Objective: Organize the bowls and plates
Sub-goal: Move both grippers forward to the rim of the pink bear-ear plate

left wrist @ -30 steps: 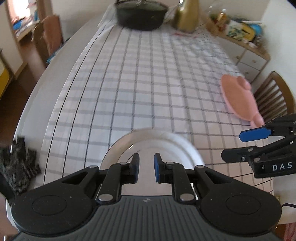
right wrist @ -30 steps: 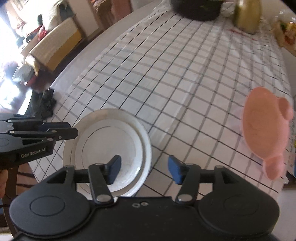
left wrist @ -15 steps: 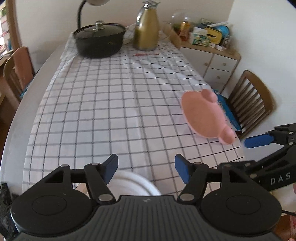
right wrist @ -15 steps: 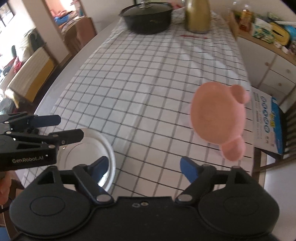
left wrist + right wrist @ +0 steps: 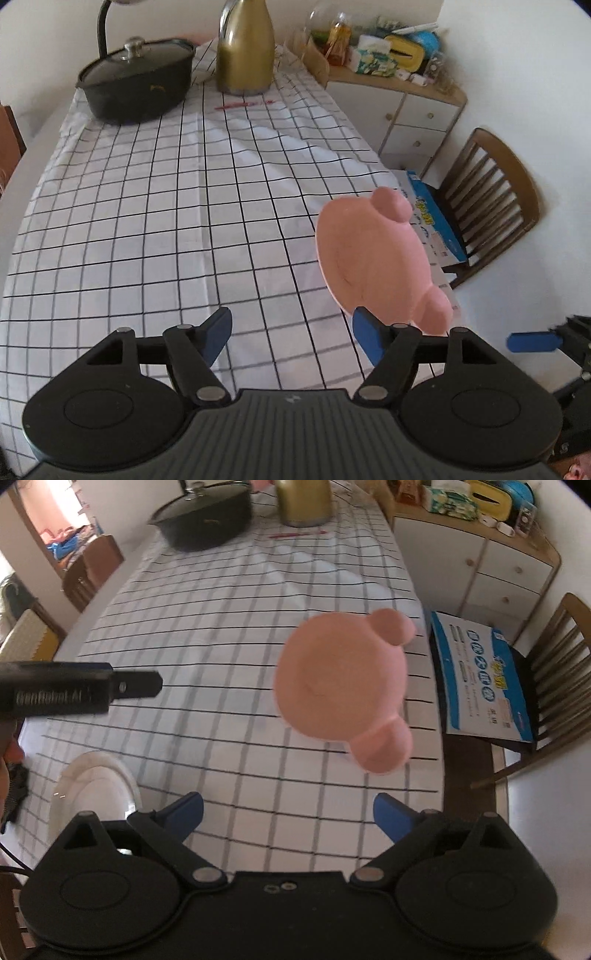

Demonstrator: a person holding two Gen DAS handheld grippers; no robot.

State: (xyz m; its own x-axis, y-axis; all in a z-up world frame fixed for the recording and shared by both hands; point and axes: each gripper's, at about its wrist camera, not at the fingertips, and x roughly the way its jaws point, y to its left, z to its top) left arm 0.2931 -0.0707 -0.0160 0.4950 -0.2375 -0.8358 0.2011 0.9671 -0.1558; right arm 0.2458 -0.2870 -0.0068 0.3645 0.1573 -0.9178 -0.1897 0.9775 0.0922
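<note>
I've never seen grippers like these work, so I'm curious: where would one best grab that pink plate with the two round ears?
Probably at the bare rim of the pink plate, on the near side between its ears and toward the table's middle. The plate lies flat and shallow near the table's right edge, so a finger must slip under the thin lip. The right gripper, open, faces it most directly.

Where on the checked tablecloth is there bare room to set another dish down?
The wide middle of the checked tablecloth is bare, bordered by the black lidded pot and gold jug at the far end, the pink bear-shaped plate on the right and the white round plate near-left. The far end is crowded.
</note>
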